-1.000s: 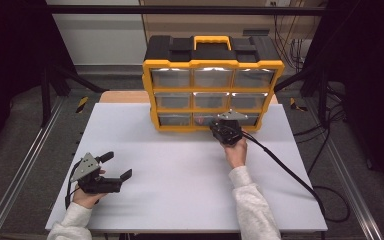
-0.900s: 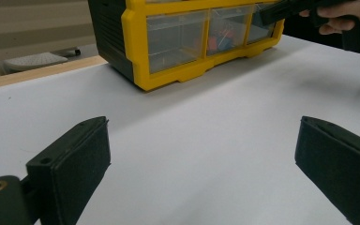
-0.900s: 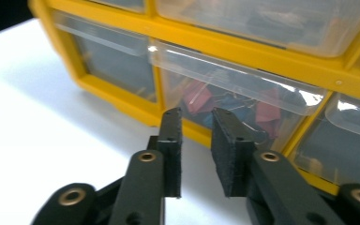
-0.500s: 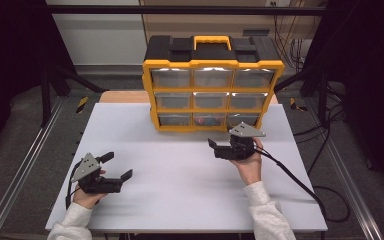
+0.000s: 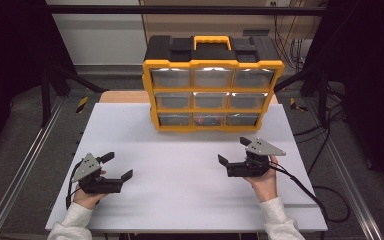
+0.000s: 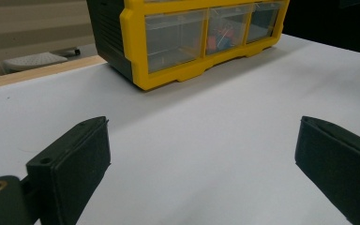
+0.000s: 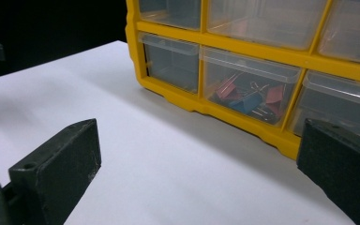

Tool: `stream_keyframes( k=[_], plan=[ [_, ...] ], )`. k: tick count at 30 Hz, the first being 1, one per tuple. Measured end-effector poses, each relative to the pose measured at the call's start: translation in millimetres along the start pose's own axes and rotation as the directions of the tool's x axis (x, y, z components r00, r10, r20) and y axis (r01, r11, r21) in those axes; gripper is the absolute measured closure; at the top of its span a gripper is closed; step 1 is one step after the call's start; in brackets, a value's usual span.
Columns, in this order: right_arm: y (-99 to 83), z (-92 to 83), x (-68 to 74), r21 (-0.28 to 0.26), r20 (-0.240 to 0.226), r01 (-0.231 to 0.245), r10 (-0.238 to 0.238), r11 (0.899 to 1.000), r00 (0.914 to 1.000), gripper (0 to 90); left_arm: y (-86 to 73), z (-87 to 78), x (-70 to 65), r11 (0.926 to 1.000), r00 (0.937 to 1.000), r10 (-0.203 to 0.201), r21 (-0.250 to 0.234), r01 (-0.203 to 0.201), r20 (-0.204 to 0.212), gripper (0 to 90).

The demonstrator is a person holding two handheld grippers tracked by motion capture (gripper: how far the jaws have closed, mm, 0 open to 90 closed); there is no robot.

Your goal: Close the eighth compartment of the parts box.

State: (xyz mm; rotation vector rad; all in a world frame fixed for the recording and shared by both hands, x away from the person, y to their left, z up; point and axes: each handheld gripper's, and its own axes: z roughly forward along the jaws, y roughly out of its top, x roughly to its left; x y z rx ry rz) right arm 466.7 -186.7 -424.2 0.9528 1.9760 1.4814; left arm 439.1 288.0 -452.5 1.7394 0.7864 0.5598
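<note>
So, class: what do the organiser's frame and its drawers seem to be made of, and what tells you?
Organiser frame: likely moulded plastic, yellow and opaque with rounded edges. Drawers: clear, slightly glossy plastic; coloured binder clips show through one in the bottom row.

No writing can be read here — no label, brand, number or sign. The yellow and black drawer cabinet point(image 5: 212, 85) bears no legible mark on its frame, handle or clear drawers, and the white table point(image 5: 180, 170) is blank. The black and yellow striped tape point(image 5: 81, 104) on the floor is a pattern — not text.
</note>
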Motion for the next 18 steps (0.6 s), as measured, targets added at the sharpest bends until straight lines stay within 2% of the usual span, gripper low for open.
stream_keyframes(
  k=[3, 7, 10, 18],
  plan=[
    [-6.4, -7.9, -1.8, -0.005, -0.001, 0.01, -0.01, 1.0, 0.9999, 0.4, -0.2, 0.2, -0.2, 1.0, 1.0, 0.002, 0.001, -0.002, -0.001, 3.1],
    [-17.5, -18.4, -5.7, -0.024, -0.012, 0.002, -0.002, 1.0, 0.9999, 0.4, -0.9, 1.5, -0.7, 1.0, 1.0, 0.002, 0.005, -0.002, 0.0, 3.1],
    [-23.9, -24.1, -8.4, -0.019, -0.011, -0.006, 0.006, 1.0, 0.9999, 0.4, -0.9, 1.7, -1.5, 1.0, 1.0, 0.007, 0.005, -0.007, 0.004, 3.1],
    [-35.7, -31.8, -12.8, -0.014, -0.001, -0.012, 0.012, 1.0, 0.9999, 0.4, -0.7, 1.1, -1.2, 1.0, 1.0, 0.007, 0.001, -0.007, 0.003, 3.1]
  ],
)
